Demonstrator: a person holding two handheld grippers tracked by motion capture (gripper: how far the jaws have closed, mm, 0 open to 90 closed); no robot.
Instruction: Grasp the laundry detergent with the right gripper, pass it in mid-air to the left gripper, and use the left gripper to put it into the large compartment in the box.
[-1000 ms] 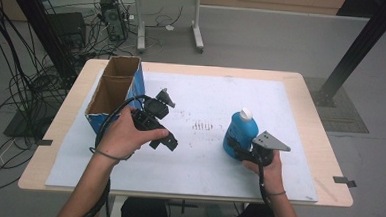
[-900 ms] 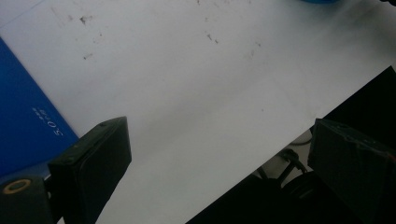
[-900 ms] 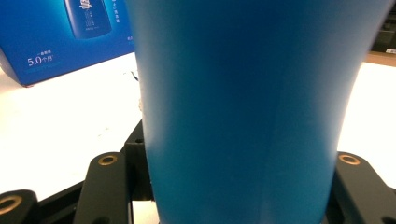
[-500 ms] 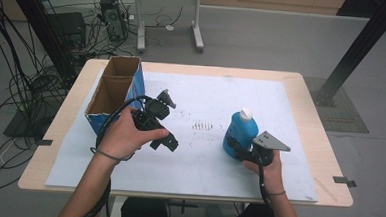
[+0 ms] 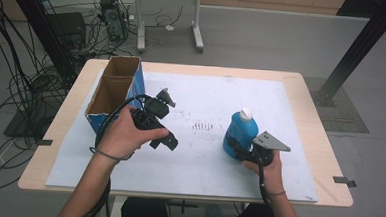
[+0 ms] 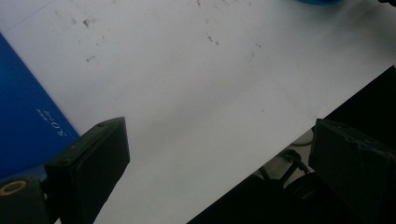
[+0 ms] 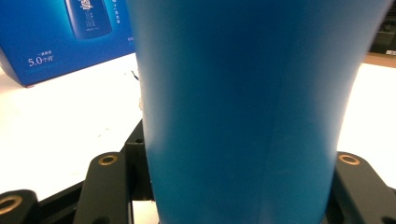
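Right hand-held gripper (image 5: 236, 150) clamped on the lower body of an upright blue bottle (image 5: 241, 132) with a white cap (image 5: 245, 113), which stands on the white sheet (image 5: 206, 104) covering the counter (image 5: 306, 109), right of centre. In the right gripper view the bottle (image 7: 247, 112) sits squarely between the two jaws, its waist pinched from both sides; the low grip probably keeps it steady and upright for lifting. Left hand-held gripper (image 5: 158, 117) held above the sheet just beside the open blue cardboard box (image 5: 113, 92), jaws spread wide and empty, as the left gripper view shows bare sheet (image 6: 187, 84) between them and the box wall (image 6: 23, 126) at the edge. The box stands at the left of the counter, open top upward, a likely receptacle for the bottle; the free gripper seems placed to steady it
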